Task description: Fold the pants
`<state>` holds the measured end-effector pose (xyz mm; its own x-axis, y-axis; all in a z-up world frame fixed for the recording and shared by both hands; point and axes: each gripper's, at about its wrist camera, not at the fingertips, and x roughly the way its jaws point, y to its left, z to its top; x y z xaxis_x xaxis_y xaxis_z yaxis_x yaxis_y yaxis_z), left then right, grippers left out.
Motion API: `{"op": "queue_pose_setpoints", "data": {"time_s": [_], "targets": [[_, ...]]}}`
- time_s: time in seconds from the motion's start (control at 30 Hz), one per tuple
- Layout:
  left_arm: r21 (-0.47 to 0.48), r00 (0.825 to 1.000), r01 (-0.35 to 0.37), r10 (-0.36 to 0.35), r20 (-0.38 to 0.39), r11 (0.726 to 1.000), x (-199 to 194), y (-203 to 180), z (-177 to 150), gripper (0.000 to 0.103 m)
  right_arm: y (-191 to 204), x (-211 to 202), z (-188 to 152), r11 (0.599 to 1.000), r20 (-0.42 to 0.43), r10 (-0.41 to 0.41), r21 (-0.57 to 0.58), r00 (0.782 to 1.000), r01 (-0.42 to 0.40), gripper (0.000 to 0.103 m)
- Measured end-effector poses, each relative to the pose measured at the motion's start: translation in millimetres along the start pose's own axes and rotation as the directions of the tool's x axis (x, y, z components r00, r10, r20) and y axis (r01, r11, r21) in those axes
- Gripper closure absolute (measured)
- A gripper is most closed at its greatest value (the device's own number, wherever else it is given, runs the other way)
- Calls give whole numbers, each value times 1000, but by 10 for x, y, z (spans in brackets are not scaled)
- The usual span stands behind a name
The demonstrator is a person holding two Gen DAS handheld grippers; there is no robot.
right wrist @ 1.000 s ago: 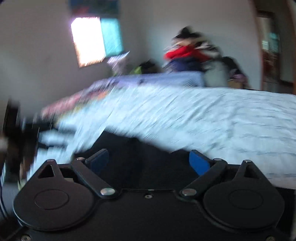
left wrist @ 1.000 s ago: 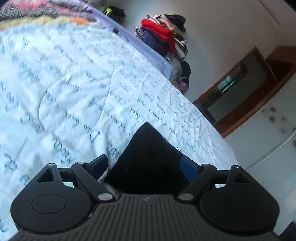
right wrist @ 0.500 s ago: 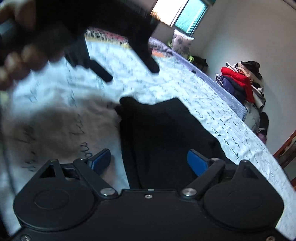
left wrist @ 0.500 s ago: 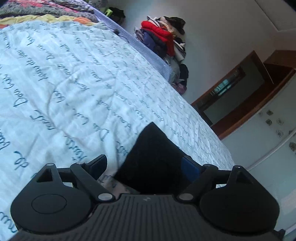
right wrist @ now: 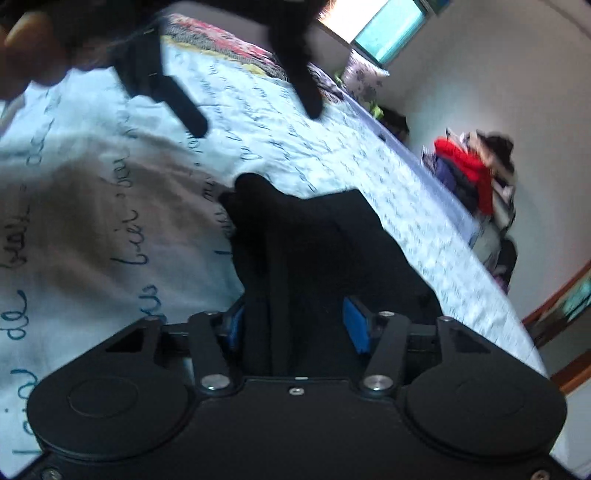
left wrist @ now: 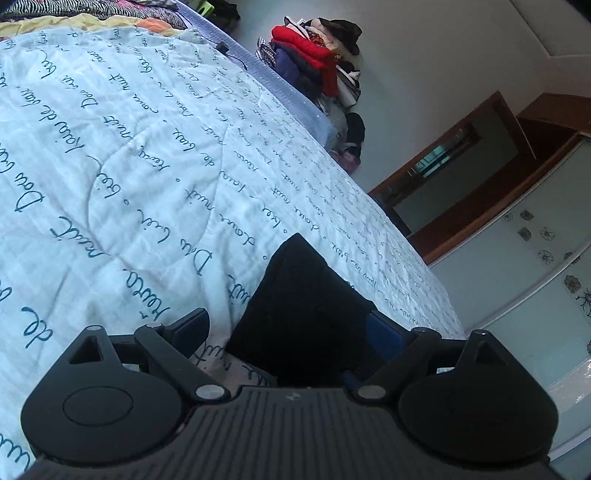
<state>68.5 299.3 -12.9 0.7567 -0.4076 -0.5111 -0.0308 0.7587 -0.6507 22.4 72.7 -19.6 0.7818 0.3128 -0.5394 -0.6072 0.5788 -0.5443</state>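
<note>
Black pants (right wrist: pixel 317 243) lie on a pale blue bedspread (right wrist: pixel 110 206) printed with cursive writing. My right gripper (right wrist: pixel 295 326) is closing on a bunched fold of the pants, and its blue pads (right wrist: pixel 356 328) touch cloth on both sides. My left gripper (left wrist: pixel 288 328) stands wide with its jaws opening. A corner of the pants (left wrist: pixel 303 306) lies between its fingers, unpressed. The right wrist view also shows my left gripper (right wrist: pixel 256 120) at the top left, held by a hand (right wrist: pixel 22 44) above the bedspread.
A pile of clothes (left wrist: pixel 314 62) with a red garment leans on the far wall beyond the bed. A wooden door frame (left wrist: pixel 461 177) and a pale wardrobe with flower marks (left wrist: pixel 535 258) stand to the right. Patterned blankets (left wrist: pixel 92 14) lie at the bed's head.
My right gripper swung and rolled to the pants, then its pads came together around a fold of cloth. My left gripper stayed in place over the pants corner and its fingers spread a little.
</note>
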Motion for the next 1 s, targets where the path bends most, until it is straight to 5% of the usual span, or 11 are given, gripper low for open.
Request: {"op": "queue_pose_setpoints", "data": {"time_s": [0.2, 0.37, 0.53, 0.8, 1.0], "targets": [[15, 1000, 5, -4, -17, 1000, 2, -22, 8, 9, 15, -38, 28, 1000, -7, 2, -4, 1000, -2, 64], [-25, 993, 58, -60, -98, 998, 179, -42, 113, 9, -149, -88, 20, 996, 23, 32, 84, 999, -33, 93], [-106, 988, 66, -80, -134, 992, 389, 1, 164, 5, -423, -348, 24, 971, 96, -31, 238, 995, 8, 95], [-256, 960, 137, -192, -205, 957, 690, -67, 146, 1, -654, -489, -17, 932, 143, -4, 359, 990, -48, 95], [-291, 960, 102, -171, -223, 951, 1016, -88, 221, 6, -680, -545, -25, 917, 156, 11, 393, 988, -72, 95]]}}
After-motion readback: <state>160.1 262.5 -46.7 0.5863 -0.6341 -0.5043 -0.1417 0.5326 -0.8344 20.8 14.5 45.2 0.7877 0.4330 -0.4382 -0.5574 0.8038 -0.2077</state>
